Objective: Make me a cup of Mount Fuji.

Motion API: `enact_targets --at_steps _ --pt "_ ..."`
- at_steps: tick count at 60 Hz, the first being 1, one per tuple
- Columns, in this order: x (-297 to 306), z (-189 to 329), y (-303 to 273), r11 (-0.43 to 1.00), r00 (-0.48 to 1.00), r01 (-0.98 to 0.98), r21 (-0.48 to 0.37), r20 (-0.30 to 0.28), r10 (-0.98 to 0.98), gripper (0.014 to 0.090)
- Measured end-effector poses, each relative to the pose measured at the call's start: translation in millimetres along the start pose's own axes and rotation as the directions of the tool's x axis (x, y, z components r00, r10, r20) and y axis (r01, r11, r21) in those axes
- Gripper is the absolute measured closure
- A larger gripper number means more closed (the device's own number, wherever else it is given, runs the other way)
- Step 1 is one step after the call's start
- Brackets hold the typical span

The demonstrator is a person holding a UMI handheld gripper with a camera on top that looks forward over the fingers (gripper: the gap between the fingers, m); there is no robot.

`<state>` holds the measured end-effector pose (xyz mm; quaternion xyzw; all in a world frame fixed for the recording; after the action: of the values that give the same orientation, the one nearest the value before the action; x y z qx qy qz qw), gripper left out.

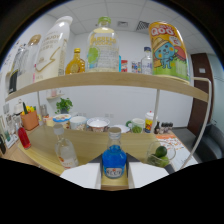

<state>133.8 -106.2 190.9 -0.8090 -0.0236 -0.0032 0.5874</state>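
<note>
The blue bottle (114, 161) stands upright just ahead of the gripper (114, 186), at the near edge of the wooden tabletop (90, 142), its pale cap topping a short neck. Whether the jaws are spread or pinching it, I cannot tell; they are lost in the dark near part of the view. To the left of the bottle stands a clear bottle (65, 150), and to the right a glass with green limes (159, 154). Farther back sit several bowls (97, 123) and a small potted plant (63, 105). On the shelf (110, 79) above stand a tall white bottle (51, 50), a clear green-labelled bottle (103, 47) and a yellow cartoon-printed can (168, 49).
</note>
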Motion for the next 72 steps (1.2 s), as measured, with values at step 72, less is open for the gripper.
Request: enact_targets --at_steps 72 --pt "-29.3 -67.3 98.3 0.115 0.110 0.977 -0.178 -0.036 -0.993 0.0697"
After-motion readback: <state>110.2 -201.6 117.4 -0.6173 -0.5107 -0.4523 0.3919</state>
